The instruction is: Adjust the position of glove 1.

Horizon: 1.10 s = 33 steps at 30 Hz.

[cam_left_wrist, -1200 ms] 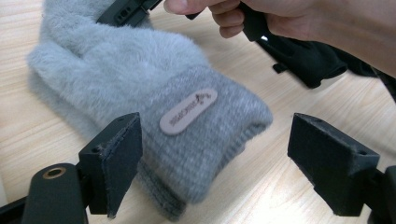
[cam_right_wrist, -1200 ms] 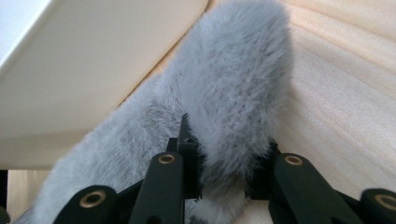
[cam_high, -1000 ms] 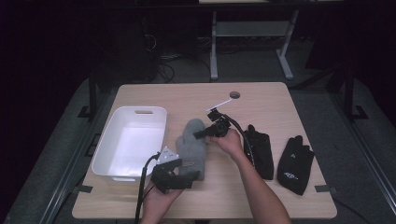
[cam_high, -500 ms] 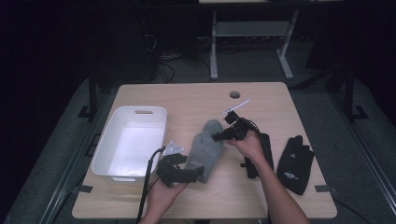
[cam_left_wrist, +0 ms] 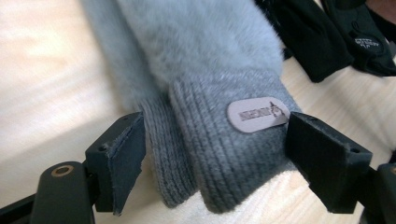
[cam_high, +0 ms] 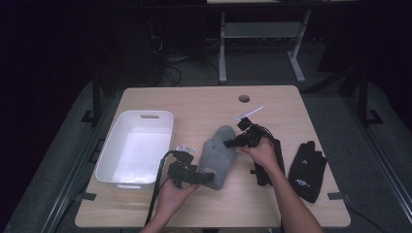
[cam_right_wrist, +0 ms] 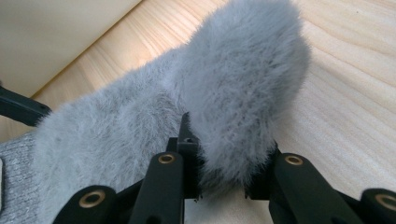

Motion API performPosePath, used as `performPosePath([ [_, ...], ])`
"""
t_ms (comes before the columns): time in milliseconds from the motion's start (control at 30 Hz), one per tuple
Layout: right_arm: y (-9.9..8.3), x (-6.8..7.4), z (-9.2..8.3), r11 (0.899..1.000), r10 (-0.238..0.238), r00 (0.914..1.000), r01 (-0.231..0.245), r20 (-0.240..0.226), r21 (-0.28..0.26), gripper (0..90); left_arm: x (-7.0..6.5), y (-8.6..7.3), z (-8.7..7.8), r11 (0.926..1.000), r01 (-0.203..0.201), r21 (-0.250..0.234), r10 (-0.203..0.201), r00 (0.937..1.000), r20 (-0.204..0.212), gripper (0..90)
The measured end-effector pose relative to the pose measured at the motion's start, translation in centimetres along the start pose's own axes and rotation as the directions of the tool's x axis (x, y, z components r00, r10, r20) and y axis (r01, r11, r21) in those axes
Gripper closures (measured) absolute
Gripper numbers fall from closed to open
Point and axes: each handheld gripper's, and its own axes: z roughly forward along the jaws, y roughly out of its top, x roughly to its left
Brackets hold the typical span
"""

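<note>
While the fluffy grey mitten with a ribbed knit cuff [cam_high: 217,156] lies near the middle of the pale wooden tabletop [cam_high: 204,104], the right gripper [cam_high: 233,142] is clenched on its furry tip at about two o'clock from the centre, the pads pressing into the fur in the right gripper view, its jaws having just opened slightly. The left gripper [cam_high: 206,177] sits at the cuff end, around six o'clock; its jaws stand released on either side of the ribbed cuff, one pad apart from it, the other just beside it. A white rectangular plastic bin [cam_high: 116,167] stands at nine o'clock, and a pair of black gloves [cam_high: 305,170] lies at four o'clock. Beyond the table, at twelve o'clock, the room is dark, with grey floor, cables and a light metal desk frame [cam_high: 223,43].
</note>
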Motion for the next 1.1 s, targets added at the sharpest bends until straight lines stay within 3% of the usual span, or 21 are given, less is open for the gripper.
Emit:
performPosePath([
  [200, -0.2, -0.2, 0.1, 1.000, 0.012, 0.9999, -0.012, -0.004, -0.001, 65.1, 0.6, 0.1, 0.8, 0.9981, 0.039, 0.048, -0.041, 0.9986, 0.033, 20.6],
  [333, 0.0, -0.6, 0.2, 0.998, 0.070, 0.9974, -0.069, -0.017, 0.004, 39.6, 1.2, -0.1, 0.9, 0.9968, 0.056, 0.057, -0.060, 0.9967, 0.055, 23.7],
  [433, 0.2, -0.7, 0.3, 0.996, 0.084, 0.9964, -0.084, -0.011, 0.016, 35.6, 1.7, -0.1, 1.0, 0.9923, 0.098, 0.076, -0.104, 0.9916, 0.078, 23.4],
  [633, 0.4, -0.7, 0.8, 0.995, 0.092, 0.9939, -0.094, 0.060, 0.030, 34.4, 1.5, 0.0, 1.5, 0.9903, 0.104, 0.093, -0.110, 0.9913, 0.071, 18.1],
  [667, 0.3, -0.8, 0.9, 0.992, 0.118, 0.9909, -0.121, 0.064, 0.040, 33.7, 1.7, 0.0, 1.7, 0.9881, 0.108, 0.109, -0.117, 0.9897, 0.083, 17.8],
  [800, 0.2, -1.1, 1.1, 0.989, 0.140, 0.9888, -0.142, 0.052, 0.042, 33.6, 1.7, 0.1, 1.8, 0.9871, 0.117, 0.109, -0.129, 0.9861, 0.105, 21.0],
  [900, 0.0, -1.4, 1.7, 0.985, 0.167, 0.9858, -0.168, 0.016, 0.049, 36.9, 1.8, 0.2, 1.8, 0.9865, 0.112, 0.119, -0.127, 0.9840, 0.125, 27.9],
  [933, 0.0, -1.4, 2.0, 0.983, 0.178, 0.9841, -0.177, -0.004, 0.048, 40.9, 1.8, 0.2, 1.7, 0.9873, 0.103, 0.120, -0.118, 0.9847, 0.128, 30.8],
  [967, -0.1, -1.3, 2.3, 0.984, 0.178, 0.9821, -0.177, -0.060, 0.030, 53.3, 1.8, 0.3, 1.6, 0.9884, 0.087, 0.124, -0.103, 0.9863, 0.129, 36.2],
  [1033, -0.1, -1.2, 2.5, 0.985, 0.174, 0.9804, -0.172, -0.094, 0.021, 62.7, 1.7, 0.3, 1.5, 0.9904, 0.073, 0.118, -0.088, 0.9874, 0.131, 40.1],
  [1100, 0.0, -0.9, 2.5, 0.987, 0.161, 0.9824, -0.160, -0.096, 0.012, 68.7, 1.6, 0.3, 1.4, 0.9914, 0.070, 0.111, -0.084, 0.9881, 0.129, 43.3],
])
